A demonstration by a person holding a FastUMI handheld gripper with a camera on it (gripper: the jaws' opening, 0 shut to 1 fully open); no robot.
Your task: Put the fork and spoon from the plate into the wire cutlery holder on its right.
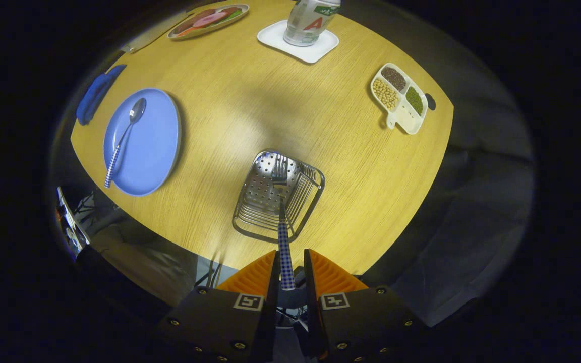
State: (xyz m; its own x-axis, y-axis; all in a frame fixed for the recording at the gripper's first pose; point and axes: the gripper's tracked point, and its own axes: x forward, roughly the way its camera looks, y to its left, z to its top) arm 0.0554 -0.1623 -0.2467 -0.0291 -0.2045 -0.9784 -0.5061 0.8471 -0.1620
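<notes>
One fork [281, 201] is being held by its checked handle in the hand-held gripper [289, 272], whose two orange fingers [250, 277] are closed on the handle's end from either side. The tines are pointing forward and down, over the perforated floor of the wire cutlery holder [315, 189], just ahead of the fingers. Whether the tines are touching the holder's floor cannot be told.

Thin, stiff and light is how the fork is being judged; its smooth metal is likely to slip or swing if pinched loosely, so the patterned handle, well back from the tines, is judged the right place to hold. The spoon [125, 133] is lying on the blue plate [157, 146], well to the left of the holder, bowl away and checked handle hanging over the near rim. It is expected to handle alike, and that overhanging handle is judged the easiest part to be taken.

The hand-held gripper is being carried above the near edge of the wooden surface [230, 101], tilted steeply downward, with its fingers aligned to the holder's opening.
</notes>
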